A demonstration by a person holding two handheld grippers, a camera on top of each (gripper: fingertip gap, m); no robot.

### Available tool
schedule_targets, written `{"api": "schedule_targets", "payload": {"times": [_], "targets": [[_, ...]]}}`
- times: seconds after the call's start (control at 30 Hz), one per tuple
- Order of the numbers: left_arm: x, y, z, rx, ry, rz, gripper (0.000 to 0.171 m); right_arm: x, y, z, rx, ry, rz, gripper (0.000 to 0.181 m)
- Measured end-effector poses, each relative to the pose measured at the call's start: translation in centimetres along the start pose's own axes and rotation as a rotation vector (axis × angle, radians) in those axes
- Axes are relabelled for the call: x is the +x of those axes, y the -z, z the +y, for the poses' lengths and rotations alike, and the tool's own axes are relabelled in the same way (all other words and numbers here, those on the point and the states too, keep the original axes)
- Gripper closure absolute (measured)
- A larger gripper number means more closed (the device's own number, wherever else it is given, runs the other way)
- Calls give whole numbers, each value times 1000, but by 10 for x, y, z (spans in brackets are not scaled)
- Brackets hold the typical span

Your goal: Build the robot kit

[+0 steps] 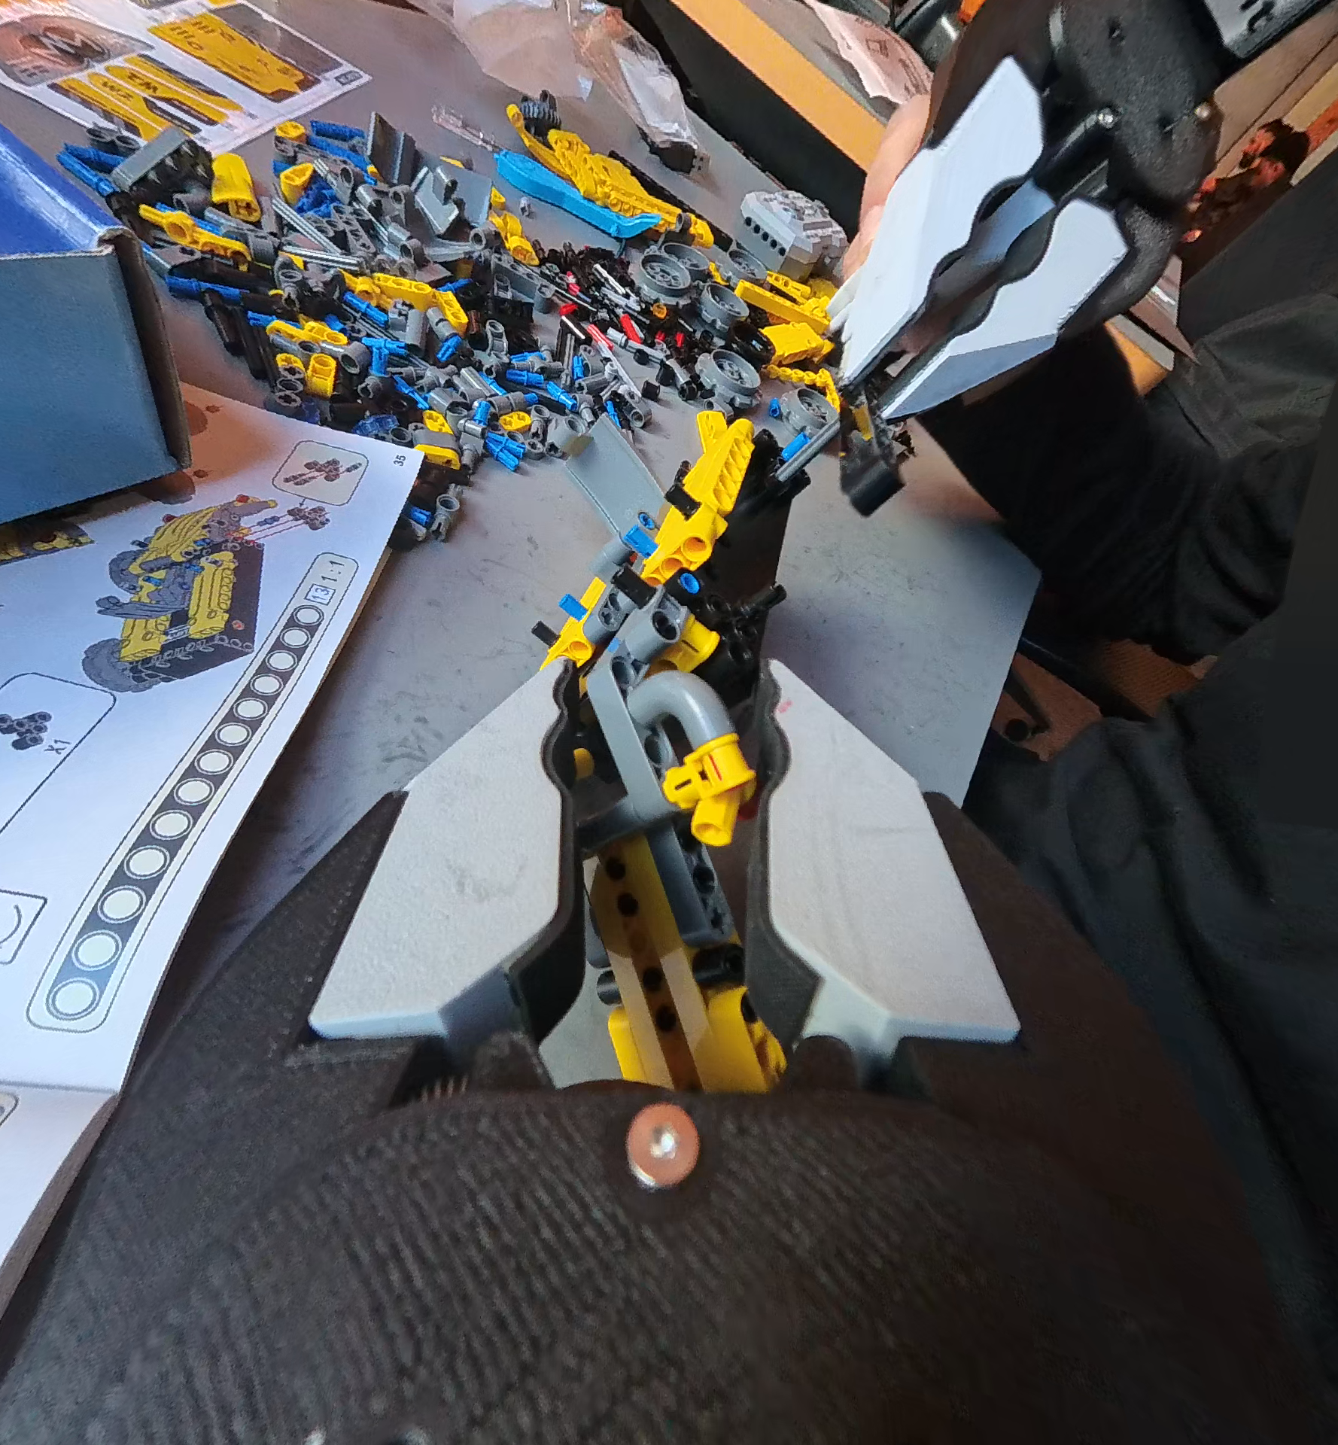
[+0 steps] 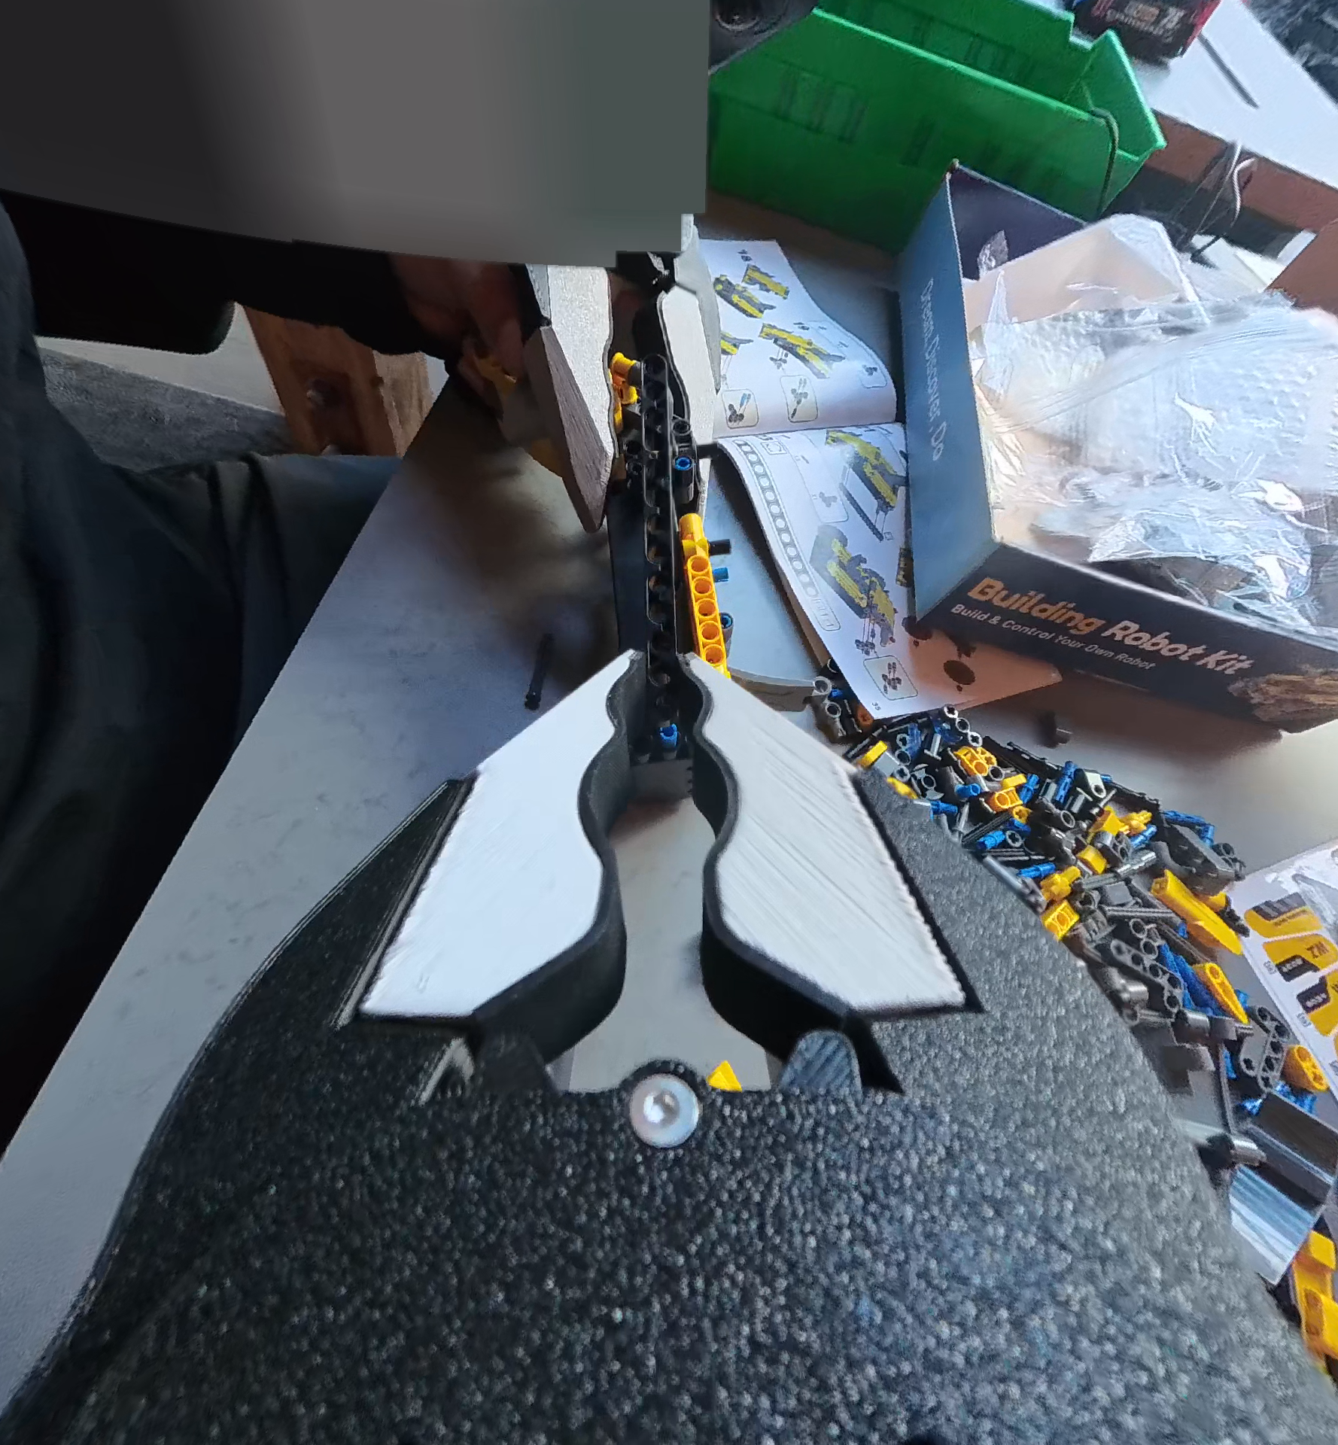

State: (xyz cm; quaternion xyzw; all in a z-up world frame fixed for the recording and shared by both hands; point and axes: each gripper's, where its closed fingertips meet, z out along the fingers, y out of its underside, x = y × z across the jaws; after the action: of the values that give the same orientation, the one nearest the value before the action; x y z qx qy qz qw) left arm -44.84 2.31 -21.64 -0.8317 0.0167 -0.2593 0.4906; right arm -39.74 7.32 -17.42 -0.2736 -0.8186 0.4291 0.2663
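A long yellow, grey and black brick assembly [image 1: 701, 500] is held above the grey table [image 1: 885, 625] between both grippers. My left gripper [image 1: 670, 680] is shut on its near end, where a grey curved tube and a yellow connector [image 1: 709, 786] sit between the fingers. My right gripper [image 1: 869, 399] comes in from the upper right and is shut on the far end. In the right wrist view my right gripper [image 2: 662, 665] pinches the assembly's black beam [image 2: 658, 508], which has a yellow beam beside it. The left gripper [image 2: 650, 438] holds the other end there.
A pile of loose blue, yellow, grey and black pieces [image 1: 447, 313] [image 2: 1080, 860] lies on the table. An open instruction booklet [image 1: 142, 704] [image 2: 806, 508], a blue box [image 1: 40, 336] [image 2: 1119, 625] with plastic bags [image 2: 1158, 430], a sticker sheet [image 2: 1323, 977] and green bins [image 2: 924, 102] surround it. Some 9 cm of space lies between my two pairs of fingers.
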Motion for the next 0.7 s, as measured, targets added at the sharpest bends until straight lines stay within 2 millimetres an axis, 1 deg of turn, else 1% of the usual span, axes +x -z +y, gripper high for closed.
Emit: {"api": "schedule_targets", "payload": {"times": [0.1,0.17,0.23,0.37,0.57,0.7], "targets": [[0,0,0,0,-2,0,131,0,-3,3,-84,-1,-14,174],[0,0,0,0,-3,-1,131,0,-7,9,-147,18,-21,174],[0,0,0,-1,-5,-1,131,0,-10,13,-168,24,-31,174],[0,0,0,0,-6,-1,131,-1,-7,10,-89,-2,-51,174],[1,0,0,-2,-9,1,131,-1,-6,8,70,7,-77,174],[1,-1,0,-3,-10,1,131,0,-8,12,61,30,-60,173]]}}
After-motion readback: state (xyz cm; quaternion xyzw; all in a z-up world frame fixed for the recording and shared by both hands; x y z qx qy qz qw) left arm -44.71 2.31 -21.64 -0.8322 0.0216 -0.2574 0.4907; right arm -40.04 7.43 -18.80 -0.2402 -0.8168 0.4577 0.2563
